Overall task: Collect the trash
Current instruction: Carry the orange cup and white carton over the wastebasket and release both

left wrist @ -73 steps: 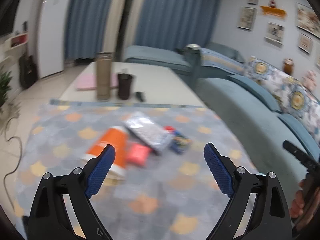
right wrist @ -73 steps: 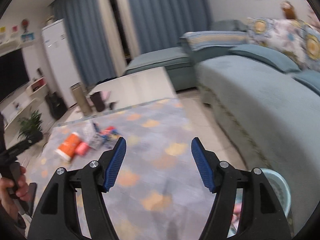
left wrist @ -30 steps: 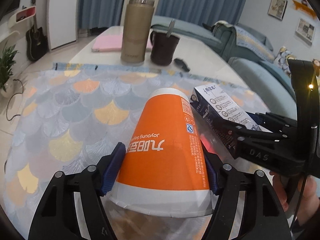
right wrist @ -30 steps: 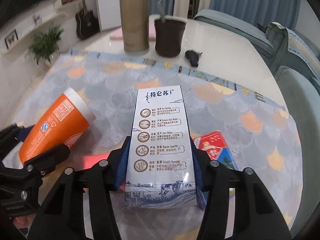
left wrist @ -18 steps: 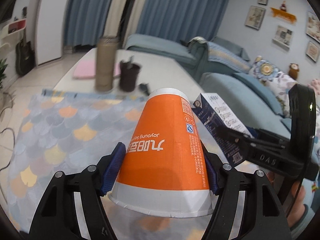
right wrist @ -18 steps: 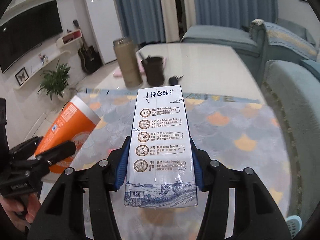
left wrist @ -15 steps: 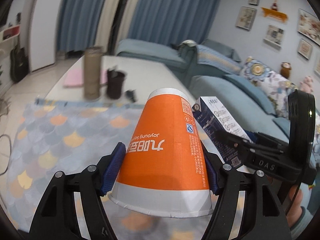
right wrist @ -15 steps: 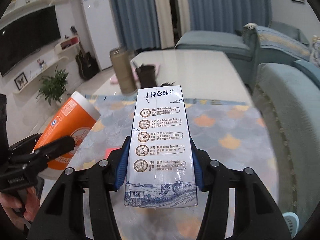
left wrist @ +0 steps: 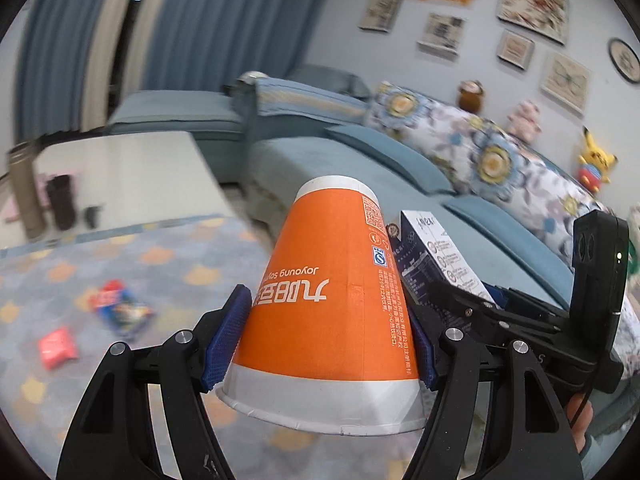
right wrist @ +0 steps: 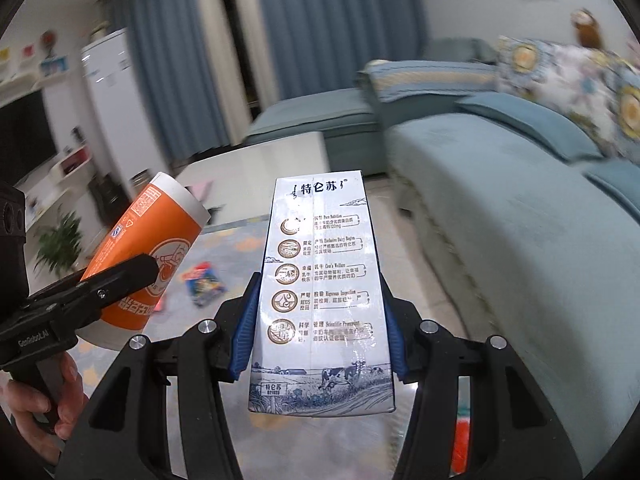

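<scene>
My left gripper (left wrist: 320, 340) is shut on an orange and white paper cup (left wrist: 332, 300), held in the air with its wide rim toward the camera. My right gripper (right wrist: 320, 320) is shut on a blue and white milk carton (right wrist: 320, 292), also held up. The carton shows at the right of the left wrist view (left wrist: 436, 256), the cup at the left of the right wrist view (right wrist: 148, 256). On the patterned rug below lie a red and blue wrapper (left wrist: 120, 308) and a small pink packet (left wrist: 56, 346).
A blue sofa (left wrist: 400, 168) with floral cushions runs along the right. A white coffee table (left wrist: 128, 176) behind the rug (left wrist: 192, 264) holds a tall tan flask (left wrist: 24, 196) and a dark cup (left wrist: 60, 200). A pale bin rim shows low right (right wrist: 464, 420), part hidden.
Both grippers closed on the cup and carton, lifted them off the rug and swung right toward the sofa. The wrapper and pink packet stay on the rug.
</scene>
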Demonstrator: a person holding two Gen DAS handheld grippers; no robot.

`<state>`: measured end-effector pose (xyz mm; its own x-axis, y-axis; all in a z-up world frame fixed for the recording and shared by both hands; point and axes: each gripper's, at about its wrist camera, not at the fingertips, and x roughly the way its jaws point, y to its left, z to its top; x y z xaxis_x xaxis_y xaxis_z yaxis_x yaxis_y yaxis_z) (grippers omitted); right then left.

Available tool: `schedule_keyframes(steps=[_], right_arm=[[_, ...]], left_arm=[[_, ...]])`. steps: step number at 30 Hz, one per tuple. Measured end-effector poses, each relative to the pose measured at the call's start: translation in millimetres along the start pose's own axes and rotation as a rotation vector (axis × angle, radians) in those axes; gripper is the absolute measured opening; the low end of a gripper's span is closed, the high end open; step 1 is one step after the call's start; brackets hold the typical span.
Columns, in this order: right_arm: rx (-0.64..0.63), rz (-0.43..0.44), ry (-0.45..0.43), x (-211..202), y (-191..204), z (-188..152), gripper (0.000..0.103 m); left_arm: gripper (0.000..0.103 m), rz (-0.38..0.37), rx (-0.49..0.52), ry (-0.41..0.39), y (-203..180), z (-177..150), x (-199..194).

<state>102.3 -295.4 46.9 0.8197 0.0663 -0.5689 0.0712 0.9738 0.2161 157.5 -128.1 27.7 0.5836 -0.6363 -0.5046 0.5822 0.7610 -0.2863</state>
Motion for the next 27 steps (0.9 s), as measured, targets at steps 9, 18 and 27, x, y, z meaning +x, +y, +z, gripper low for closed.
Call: schedule_keyframes(steps=[9, 18, 27], right_arm=[[0.222, -0.129, 0.066, -9.1, -116.1, -56.9, 0.050], [0.400, -0.240, 0.244, 23.6, -186.9, -112.0, 0.050], [0.470, -0.324, 0.321, 40.8, -223.1, -125.8, 0.051]], left_arm=[[0.068, -0.106, 0.061, 0.140, -80.4, -31.5, 88.2], [0.069, -0.174, 0.089, 0.307, -115.1, -82.5, 160.2], [0.072, -0.195, 0.105, 0.369, -125.1, -106.2, 183.8]])
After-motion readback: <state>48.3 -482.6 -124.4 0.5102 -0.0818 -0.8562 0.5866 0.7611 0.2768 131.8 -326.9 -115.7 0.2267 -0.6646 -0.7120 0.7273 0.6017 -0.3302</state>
